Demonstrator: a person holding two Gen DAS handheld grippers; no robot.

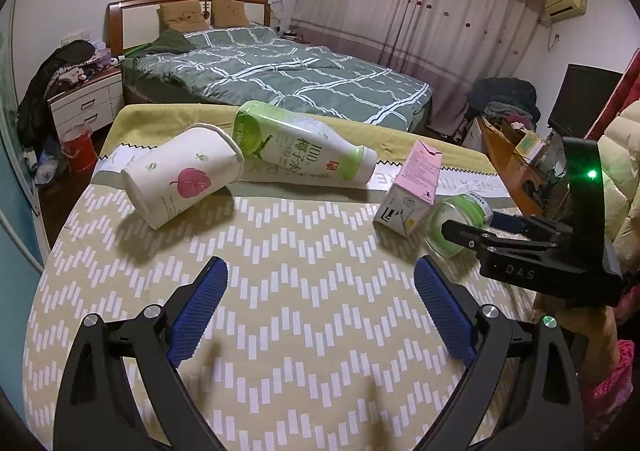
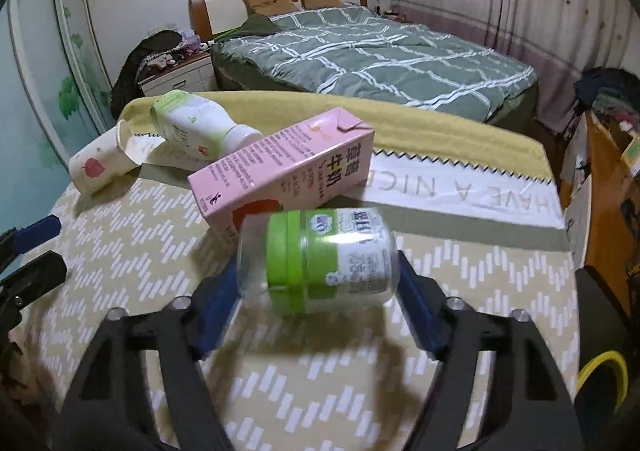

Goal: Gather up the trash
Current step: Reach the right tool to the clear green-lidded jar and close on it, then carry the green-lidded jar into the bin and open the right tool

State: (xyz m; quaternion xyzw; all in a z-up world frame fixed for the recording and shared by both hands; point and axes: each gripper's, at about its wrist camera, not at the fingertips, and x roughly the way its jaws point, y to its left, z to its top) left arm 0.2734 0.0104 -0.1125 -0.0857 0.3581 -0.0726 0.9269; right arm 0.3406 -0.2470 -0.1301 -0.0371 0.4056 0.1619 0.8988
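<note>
A small jar with a green lid (image 2: 320,259) lies on its side between the blue pads of my right gripper (image 2: 316,291), which is shut on it just above the table; the jar (image 1: 460,223) and the gripper (image 1: 476,231) also show at the right of the left wrist view. A pink milk carton (image 2: 280,167) lies just behind it, seen also in the left wrist view (image 1: 412,187). A white and green bottle (image 1: 300,143) and a paper cup with a red leaf (image 1: 180,175) lie on their sides farther left. My left gripper (image 1: 320,291) is open and empty over the tablecloth.
The table (image 1: 280,251) has a yellow zigzag cloth. A bed (image 1: 280,67) stands behind it. A red bucket (image 1: 78,147) sits on the floor at left. A wooden desk (image 1: 516,163) with clutter stands at right. A yellow-rimmed bin (image 2: 604,375) is at lower right.
</note>
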